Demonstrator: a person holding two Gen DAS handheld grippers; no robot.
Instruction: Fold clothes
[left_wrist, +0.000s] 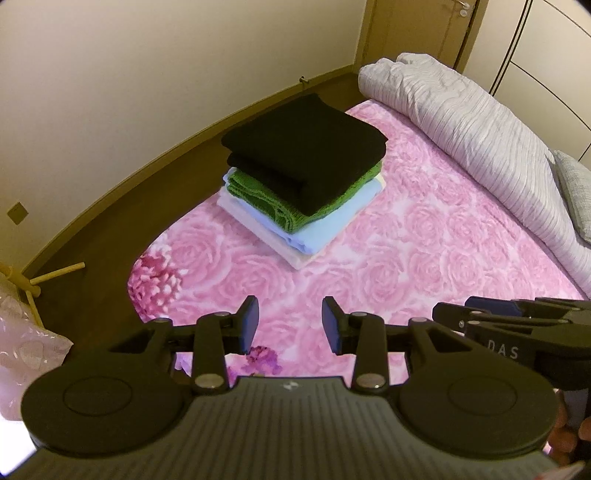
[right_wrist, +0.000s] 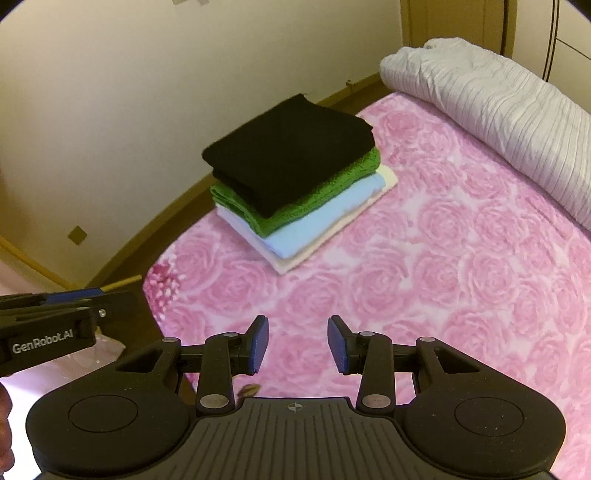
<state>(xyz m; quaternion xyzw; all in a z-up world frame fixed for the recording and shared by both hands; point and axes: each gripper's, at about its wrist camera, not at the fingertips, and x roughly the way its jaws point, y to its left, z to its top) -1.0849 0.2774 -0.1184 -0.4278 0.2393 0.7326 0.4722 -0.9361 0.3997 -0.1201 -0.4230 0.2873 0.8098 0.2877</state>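
Note:
A stack of folded clothes (left_wrist: 303, 177) lies on the pink rose bedspread (left_wrist: 406, 258) near the bed's far left corner: a black piece (left_wrist: 306, 144) on top, then green (left_wrist: 258, 192), light blue (left_wrist: 325, 225) and cream (left_wrist: 295, 258). The stack also shows in the right wrist view (right_wrist: 295, 184). My left gripper (left_wrist: 290, 325) is open and empty, held above the bedspread short of the stack. My right gripper (right_wrist: 297, 343) is open and empty, beside the left one. Each gripper shows at the edge of the other's view.
A rolled grey striped quilt (left_wrist: 480, 147) lies along the bed's right side, with a grey pillow (left_wrist: 576, 192) behind it. Brown floor (left_wrist: 129, 206) and a cream wall lie left of the bed. A wooden stand (left_wrist: 40, 280) and a plastic bag (left_wrist: 22, 350) sit at the lower left.

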